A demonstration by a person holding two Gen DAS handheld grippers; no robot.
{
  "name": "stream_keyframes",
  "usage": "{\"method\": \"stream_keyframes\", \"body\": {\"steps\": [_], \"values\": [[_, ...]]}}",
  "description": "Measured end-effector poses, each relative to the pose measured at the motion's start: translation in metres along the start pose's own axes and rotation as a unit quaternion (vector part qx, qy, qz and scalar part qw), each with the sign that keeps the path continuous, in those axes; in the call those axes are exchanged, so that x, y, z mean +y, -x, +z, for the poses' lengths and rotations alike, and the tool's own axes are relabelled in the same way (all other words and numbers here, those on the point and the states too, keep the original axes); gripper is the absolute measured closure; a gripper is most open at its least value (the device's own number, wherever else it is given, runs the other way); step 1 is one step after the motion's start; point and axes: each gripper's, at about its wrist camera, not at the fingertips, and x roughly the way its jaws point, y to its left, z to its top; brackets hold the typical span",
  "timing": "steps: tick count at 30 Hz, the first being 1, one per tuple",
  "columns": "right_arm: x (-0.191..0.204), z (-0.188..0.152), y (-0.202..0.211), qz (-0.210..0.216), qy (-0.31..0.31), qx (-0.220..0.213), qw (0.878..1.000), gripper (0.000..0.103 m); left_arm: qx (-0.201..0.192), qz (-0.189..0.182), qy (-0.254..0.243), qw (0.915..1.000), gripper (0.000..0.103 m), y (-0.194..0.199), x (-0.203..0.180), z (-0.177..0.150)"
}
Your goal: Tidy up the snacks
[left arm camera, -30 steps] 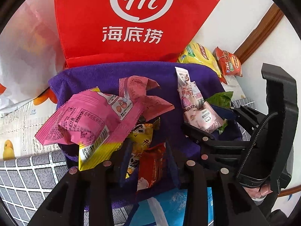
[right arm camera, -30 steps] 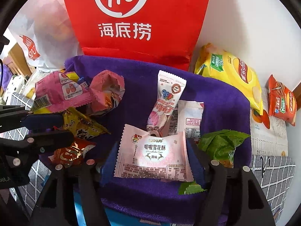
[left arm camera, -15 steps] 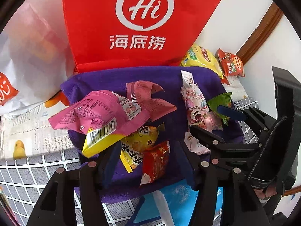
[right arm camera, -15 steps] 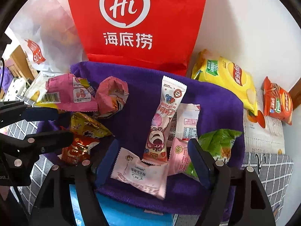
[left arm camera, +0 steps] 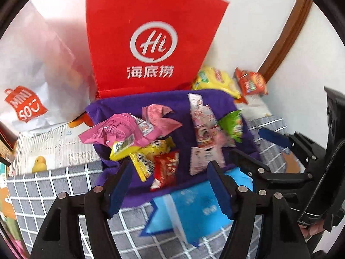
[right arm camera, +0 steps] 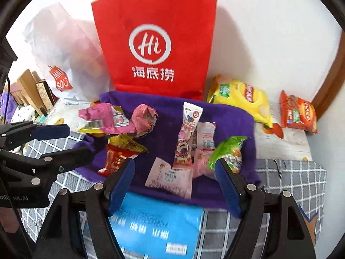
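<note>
two loose groups of snacks are being seen on the purple cloth (right arm camera: 228, 118) at the centre of both views: crinkled pink packets (right arm camera: 107, 120), a yellow-and-black foil packet (right arm camera: 125, 143) and a red packet (right arm camera: 114, 161) at centre left, and a tall narrow printed stick pack (right arm camera: 186, 136), flat pale pink sachets (right arm camera: 170, 176) and a puffy green bag (right arm camera: 226, 151) at centre right. a glossy yellow chip bag (right arm camera: 241, 99) and an orange bag (right arm camera: 298, 114) are lying off the cloth at the right edge, so sorting is being judged as partly done at most; whether the two piles are meant as final cannot be told. the left gripper (left arm camera: 170, 185) and right gripper (right arm camera: 175, 185) are both being held spread wide and empty at the lower frame, with nothing pinched. a stiff red paper bag (right arm camera: 155, 43) is standing upright behind, a soft white bag (right arm camera: 62, 49) at upper left, and a smooth blue packet (right arm camera: 155, 222) is lying at the bottom.
</note>
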Motion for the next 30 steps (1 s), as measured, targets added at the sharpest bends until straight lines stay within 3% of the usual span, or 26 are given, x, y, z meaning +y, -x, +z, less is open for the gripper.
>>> {"method": "stream_keyframes", "body": {"steps": [4,12,18,20,30], "values": [[-0.002,-0.015,0.035,-0.008,-0.015,-0.018,1.000,0.027,-0.031,-0.004,0.007,0.9995,0.028,0.030,-0.013,-0.019],[-0.003,-0.057,0.098,-0.023,-0.031,-0.043,0.998,0.026,-0.087,0.025,0.006,0.9959,0.017,0.091,-0.036,-0.061],[-0.009,-0.087,0.133,-0.041,-0.058,-0.064,0.995,0.013,-0.127,0.070,0.000,0.9894,0.013,0.122,-0.053,-0.087],[-0.010,-0.096,0.144,-0.044,-0.063,-0.070,0.995,0.005,-0.131,0.083,-0.003,0.9879,0.012,0.128,-0.057,-0.093],[-0.009,-0.124,0.180,-0.062,-0.064,-0.092,0.992,0.003,-0.149,0.097,-0.008,0.9840,0.012,0.155,-0.077,-0.123]]}}
